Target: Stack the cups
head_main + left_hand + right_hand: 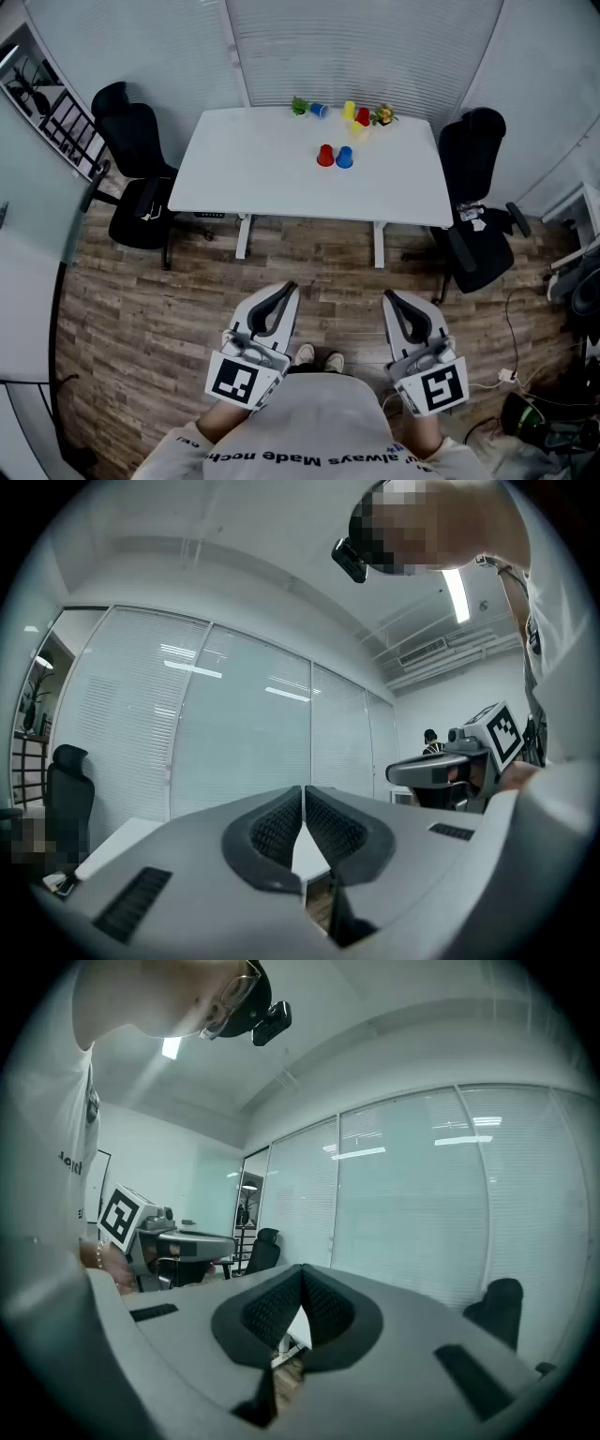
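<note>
On the white table point(253, 178), far ahead of me, stand a red cup point(325, 156) and a blue cup point(344, 157) side by side. Near the table's back edge are a second blue cup point(320, 110), a yellow cup point(349, 111) and a second red cup point(363, 116). My left gripper point(284, 292) and right gripper point(393, 301) are held close to my body over the wooden floor, well short of the table. Both are shut with nothing between the pads point(281, 822). In the left gripper view the other gripper point(450, 766) shows at the right.
A black office chair point(136, 159) stands left of the table and another point(478, 202) at its right. Small green plants point(300, 105) sit among the back cups. Frosted glass walls point(234, 733) enclose the room. Cables point(511, 375) lie on the floor at right.
</note>
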`<state>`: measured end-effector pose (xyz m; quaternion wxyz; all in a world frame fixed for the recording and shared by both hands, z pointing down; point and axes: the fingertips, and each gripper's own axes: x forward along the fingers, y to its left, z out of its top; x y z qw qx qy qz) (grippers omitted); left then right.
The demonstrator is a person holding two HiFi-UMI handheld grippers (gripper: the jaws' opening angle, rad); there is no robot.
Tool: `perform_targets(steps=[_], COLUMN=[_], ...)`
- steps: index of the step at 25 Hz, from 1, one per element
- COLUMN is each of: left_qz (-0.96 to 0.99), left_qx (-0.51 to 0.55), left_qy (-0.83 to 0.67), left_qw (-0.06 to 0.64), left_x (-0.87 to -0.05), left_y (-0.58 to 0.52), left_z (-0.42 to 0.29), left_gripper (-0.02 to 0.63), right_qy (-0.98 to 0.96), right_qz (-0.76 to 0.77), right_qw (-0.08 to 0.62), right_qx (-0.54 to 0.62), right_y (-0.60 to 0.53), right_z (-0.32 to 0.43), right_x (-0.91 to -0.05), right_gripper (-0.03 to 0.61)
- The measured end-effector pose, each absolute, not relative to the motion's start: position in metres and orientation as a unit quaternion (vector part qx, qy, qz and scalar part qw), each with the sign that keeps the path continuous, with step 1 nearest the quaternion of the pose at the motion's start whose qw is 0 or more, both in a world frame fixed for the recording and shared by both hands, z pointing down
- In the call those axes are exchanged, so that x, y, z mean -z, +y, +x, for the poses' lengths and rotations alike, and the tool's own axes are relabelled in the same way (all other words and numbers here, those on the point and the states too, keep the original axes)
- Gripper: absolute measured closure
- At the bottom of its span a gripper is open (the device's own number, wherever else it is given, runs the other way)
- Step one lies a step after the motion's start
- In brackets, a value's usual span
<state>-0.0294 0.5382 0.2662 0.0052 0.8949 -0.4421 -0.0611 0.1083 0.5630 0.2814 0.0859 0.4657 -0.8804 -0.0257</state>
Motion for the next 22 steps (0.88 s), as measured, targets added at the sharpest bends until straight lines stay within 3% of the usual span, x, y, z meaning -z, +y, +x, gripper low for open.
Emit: perform_targets(steps=[12, 22], left_qz=[0.897, 0.9], left_qx=[0.05, 0.054], left_qy=[-0.439, -0.433], left_qw=[0.012, 0.022], left_x=[-0.283, -0.287], left_y=[0.517, 0.471], left_z=[-0.074, -0.059], left_gripper=[0.584, 0.584], right_qy=[-0.876, -0.875], right_qz=[0.476, 0.478], right_qw=[0.072, 0.076], right_qx=[0.014, 0.005], right_y=[0.537, 0.49], right_z=[0.068, 0.083], right_x=[-0.289, -0.299], right_gripper=[0.571, 0.571])
